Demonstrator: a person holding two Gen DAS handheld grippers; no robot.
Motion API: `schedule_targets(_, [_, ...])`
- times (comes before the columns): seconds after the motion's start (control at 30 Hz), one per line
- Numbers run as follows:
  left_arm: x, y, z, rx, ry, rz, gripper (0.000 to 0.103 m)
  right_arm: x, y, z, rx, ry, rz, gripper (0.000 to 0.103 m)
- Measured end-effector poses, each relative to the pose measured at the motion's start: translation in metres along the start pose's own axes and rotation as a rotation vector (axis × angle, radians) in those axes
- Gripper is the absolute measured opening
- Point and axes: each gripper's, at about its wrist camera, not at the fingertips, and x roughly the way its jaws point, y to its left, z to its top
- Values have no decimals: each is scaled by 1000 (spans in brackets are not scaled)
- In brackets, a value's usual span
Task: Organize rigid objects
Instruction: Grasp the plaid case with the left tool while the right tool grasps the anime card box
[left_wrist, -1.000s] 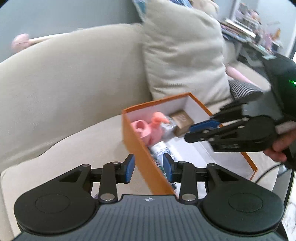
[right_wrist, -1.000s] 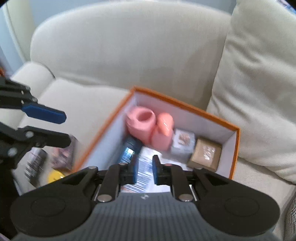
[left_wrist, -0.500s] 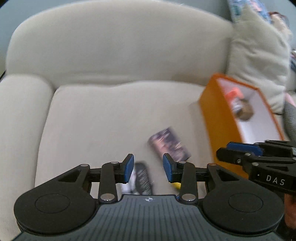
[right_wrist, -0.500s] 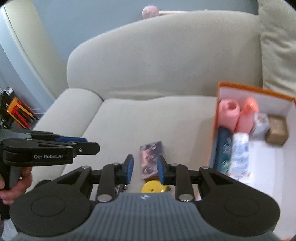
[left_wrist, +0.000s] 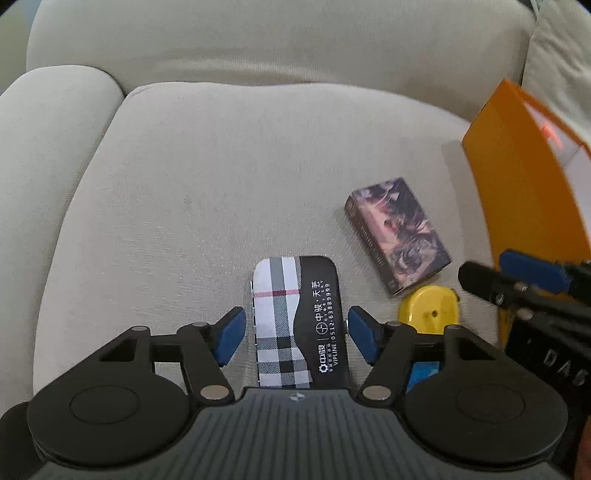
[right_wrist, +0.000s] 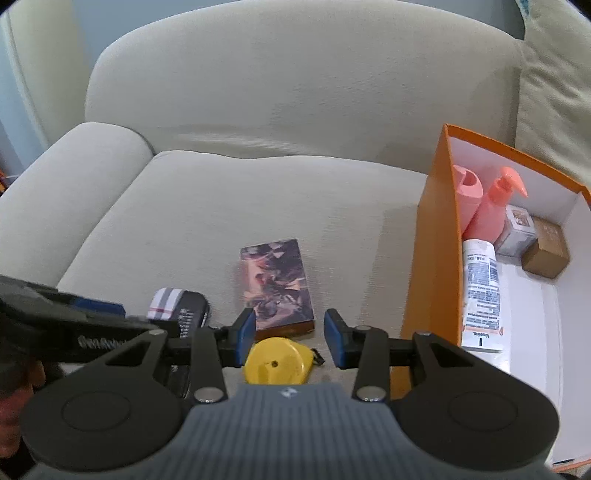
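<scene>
I have three loose things on the sofa seat just left of the orange box (right_wrist: 430, 266). My left tongs (left_wrist: 293, 334), jaws just widened and spread, straddle the plaid case (left_wrist: 295, 325) without pressing it; it looks stiff, slick and light, so I'd pinch its long edges. My right tongs (right_wrist: 290, 341), also just opened, bracket the yellow tape measure (right_wrist: 275, 363), hard and rounded, likely to squirm. The card box (right_wrist: 277, 282) lies just beyond it.

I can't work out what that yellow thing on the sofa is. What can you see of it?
The yellow thing is a small rounded casing, seemingly hard plastic, with a little hole in the middle of its face. It lies flat on the seat cushion, just in front of the patterned box. The right gripper hovers over it, jaws apart, not gripping it.
</scene>
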Motion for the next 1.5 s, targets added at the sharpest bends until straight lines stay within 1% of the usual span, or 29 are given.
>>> schedule_targets(0.1, [10,-2,-1,-11,25,-1,76,7,-2,3,0,-1,5,43])
schedule_targets(0.2, [19,-6,-2,10,41,22,78,12,-4,3,-5,1,12,46])
schedule_targets(0.23, [23,-8,-2,16,45,28,81,14,-5,3,-5,4,13,47])
schedule_targets(0.4, [26,-11,-3,37,58,36,83,21,-6,4,9,21,24,50])
schedule_targets(0.43, [27,-10,-4,33,59,30,80,23,-6,5,14,26,25,52])
schedule_targets(0.57, [24,-8,-3,22,51,19,78,31,-4,8,21,33,33,56])
schedule_targets(0.67, [19,-3,-2,14,26,32,78,38,-1,11,17,37,36,64])
schedule_targets(0.77, [17,7,5,6,12,40,78,46,4,15,9,40,39,65])
schedule_targets(0.9, [22,15,12,-5,26,37,78,61,10,22,-2,66,35,65])
schedule_targets(1.0, [26,16,12,-9,28,34,78,75,15,26,-22,95,20,70])
schedule_targets(1.23, [26,15,12,-11,34,30,78,89,23,29,-54,124,5,70])
schedule_targets(1.27, [26,16,12,-12,34,29,78,91,22,29,-53,134,3,69])
schedule_targets(1.33, [27,16,12,-13,34,31,78,95,20,27,-51,151,-10,63])
schedule_targets(1.5, [27,17,13,-17,30,31,78,93,19,26,-60,138,-8,61])
